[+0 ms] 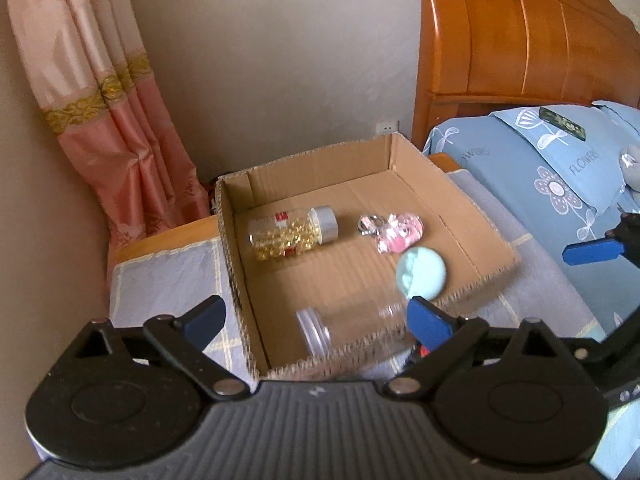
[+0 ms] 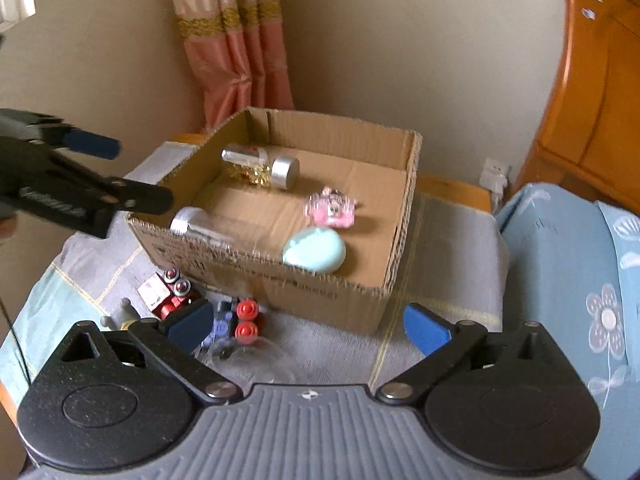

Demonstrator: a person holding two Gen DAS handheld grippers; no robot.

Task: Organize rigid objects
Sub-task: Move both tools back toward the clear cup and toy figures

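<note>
Cardboard box (image 2: 320, 288) low-walled (top open), left gripper (image 1: 316, 316) and right gripper (image 2: 308, 320) spread wide, empty

We see a wooden table (image 2: 452, 188) covered by a grey cloth (image 2: 448, 264). On the cloth rest a cardboard box (image 2: 320, 292) and, just beside it, small toys (image 2: 248, 318).

Beige wall (image 1: 280, 60), pink curtain (image 1: 120, 140) — wooden headboard (image 1: 520, 32) beside a blue-bedded bed (image 1: 520, 160).

Bottles (image 2: 260, 166) in box (image 2: 320, 288), toys (image 2: 208, 304) before it
</note>
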